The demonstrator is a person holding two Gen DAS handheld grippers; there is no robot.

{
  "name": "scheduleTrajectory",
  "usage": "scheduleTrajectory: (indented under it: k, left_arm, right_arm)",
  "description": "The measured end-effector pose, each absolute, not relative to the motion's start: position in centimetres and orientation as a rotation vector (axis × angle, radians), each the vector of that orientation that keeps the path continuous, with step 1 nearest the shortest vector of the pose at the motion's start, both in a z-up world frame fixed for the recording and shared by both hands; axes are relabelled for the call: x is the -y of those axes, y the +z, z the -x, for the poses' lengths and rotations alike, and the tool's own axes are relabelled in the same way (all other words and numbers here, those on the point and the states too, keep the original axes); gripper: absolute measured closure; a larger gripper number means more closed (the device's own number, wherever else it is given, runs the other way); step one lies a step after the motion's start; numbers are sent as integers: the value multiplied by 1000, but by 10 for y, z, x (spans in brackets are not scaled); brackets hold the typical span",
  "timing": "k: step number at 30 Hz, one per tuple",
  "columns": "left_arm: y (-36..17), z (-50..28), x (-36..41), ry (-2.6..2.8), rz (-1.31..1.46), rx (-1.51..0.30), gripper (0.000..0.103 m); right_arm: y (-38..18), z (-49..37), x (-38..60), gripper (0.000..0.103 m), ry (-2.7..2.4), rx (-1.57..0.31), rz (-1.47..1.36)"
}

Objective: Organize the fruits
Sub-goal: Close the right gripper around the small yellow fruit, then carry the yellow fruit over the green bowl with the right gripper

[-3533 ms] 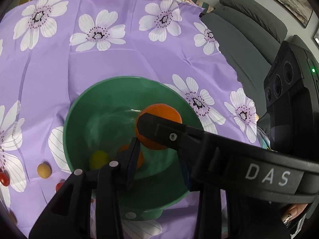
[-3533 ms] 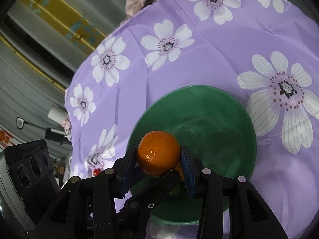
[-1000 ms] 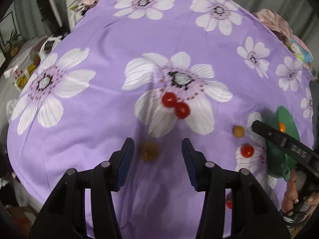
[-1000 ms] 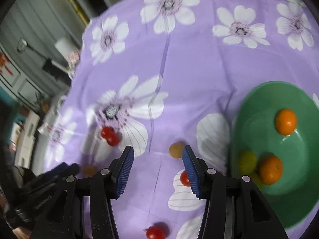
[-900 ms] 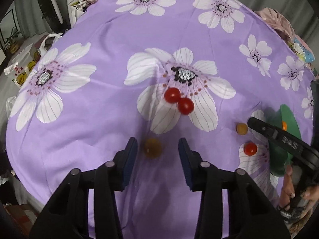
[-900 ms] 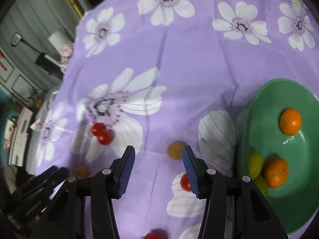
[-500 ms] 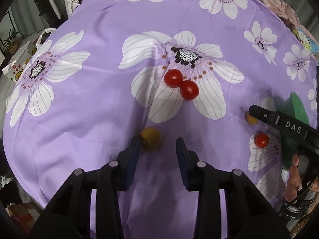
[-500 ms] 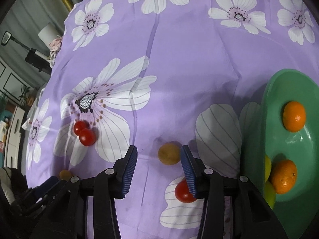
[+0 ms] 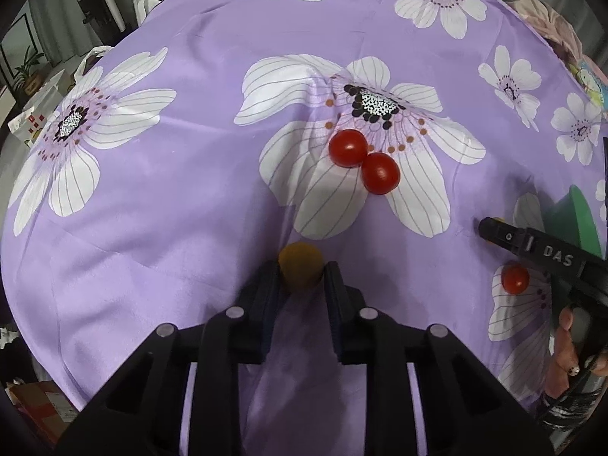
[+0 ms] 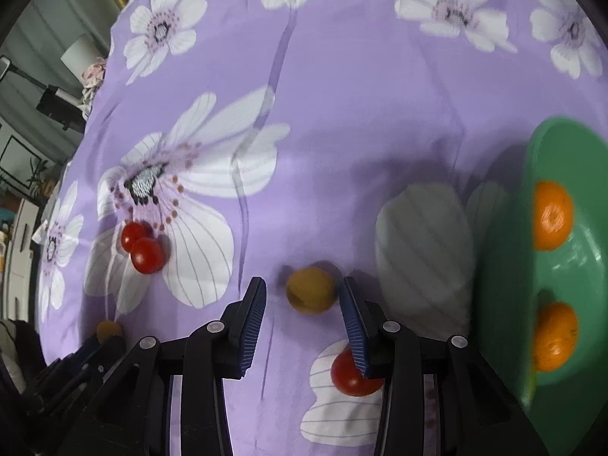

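My left gripper is shut on a small yellow-brown fruit that rests on the purple flowered cloth. My right gripper is open, its fingers on either side of a second yellow-brown fruit without touching it. A green bowl at the right holds two oranges and a yellow fruit at its bottom edge. Two red tomatoes lie touching on a flower; they also show in the right wrist view. Another tomato lies under the right finger.
The cloth-covered table drops off at the left and near edges. The right gripper's finger and the hand holding it show at the right of the left wrist view, beside a tomato. Room clutter lies beyond the left edge.
Both grippers moved from the bowl down to the cloth. The left gripper's fingers closed onto the yellow-brown fruit. The right gripper came down around the second fruit, still open.
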State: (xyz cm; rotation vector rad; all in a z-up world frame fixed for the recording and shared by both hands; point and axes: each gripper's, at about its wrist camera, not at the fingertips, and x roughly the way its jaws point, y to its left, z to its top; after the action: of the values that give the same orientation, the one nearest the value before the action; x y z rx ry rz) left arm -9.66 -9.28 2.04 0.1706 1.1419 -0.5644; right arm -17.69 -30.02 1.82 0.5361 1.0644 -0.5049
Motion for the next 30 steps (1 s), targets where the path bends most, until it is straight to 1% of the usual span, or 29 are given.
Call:
scheduleTrajectory:
  k: [2, 9, 21, 30]
  left_arm:
    - [21, 98, 94, -570, -172, -1136, 80]
    - [33, 109, 96, -613, -178, -1094, 80]
    - [94, 147, 105, -731, -171, -907, 80]
    - [128, 181, 132, -857, -187, -797, 80]
  right_arm:
    - [20, 176, 299, 74, -526, -1072, -505]
    - [31, 182, 296, 74, -525, -1036, -489]
    - [101, 236, 292, 74, -489, -796, -518]
    - [131, 281, 308, 74, -567, -678, -559]
